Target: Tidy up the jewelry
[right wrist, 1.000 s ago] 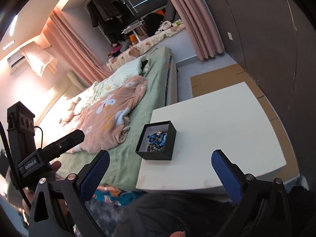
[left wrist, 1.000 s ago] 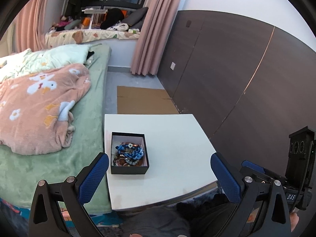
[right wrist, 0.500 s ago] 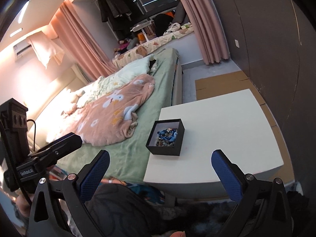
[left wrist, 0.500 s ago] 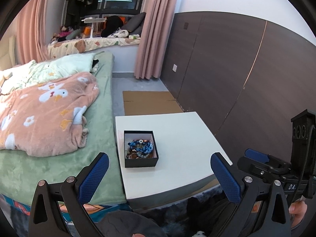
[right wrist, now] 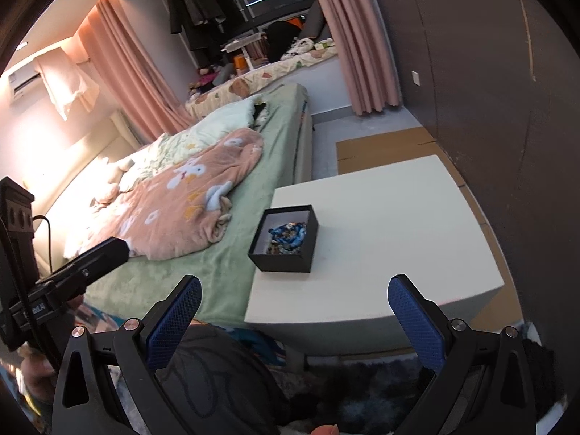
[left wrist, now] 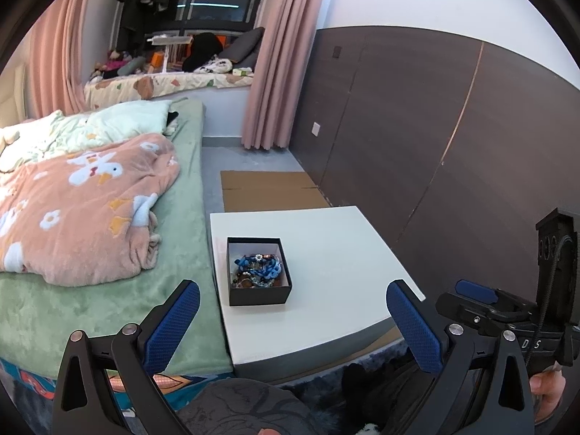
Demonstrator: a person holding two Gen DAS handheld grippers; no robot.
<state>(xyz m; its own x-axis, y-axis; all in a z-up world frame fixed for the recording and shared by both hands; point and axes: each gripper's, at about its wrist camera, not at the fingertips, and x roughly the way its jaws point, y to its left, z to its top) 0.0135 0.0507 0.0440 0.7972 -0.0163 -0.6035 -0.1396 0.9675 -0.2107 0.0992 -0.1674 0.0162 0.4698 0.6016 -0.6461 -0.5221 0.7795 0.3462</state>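
Note:
A small black box (left wrist: 258,272) stands on the left part of a white table (left wrist: 337,264). It holds a tangle of jewelry (left wrist: 258,269) with a blue chain on top. The box (right wrist: 284,238) and jewelry (right wrist: 287,236) also show in the right wrist view, on the table (right wrist: 391,232). My left gripper (left wrist: 293,320) is open and empty, held back from the table's near edge. My right gripper (right wrist: 294,314) is open and empty, also short of the near edge. Each gripper's body shows at the side of the other's view.
A bed (left wrist: 108,253) with a green sheet and a pink blanket (left wrist: 79,203) lies against the table's left side. A dark wood wall (left wrist: 435,137) runs along the right. Flat cardboard (left wrist: 268,190) lies on the floor beyond the table. A dark rug (right wrist: 362,391) is below.
Both grippers have drawn back and risen, so the table and box look smaller and farther. The box and jewelry have not moved. Both grippers stay open.

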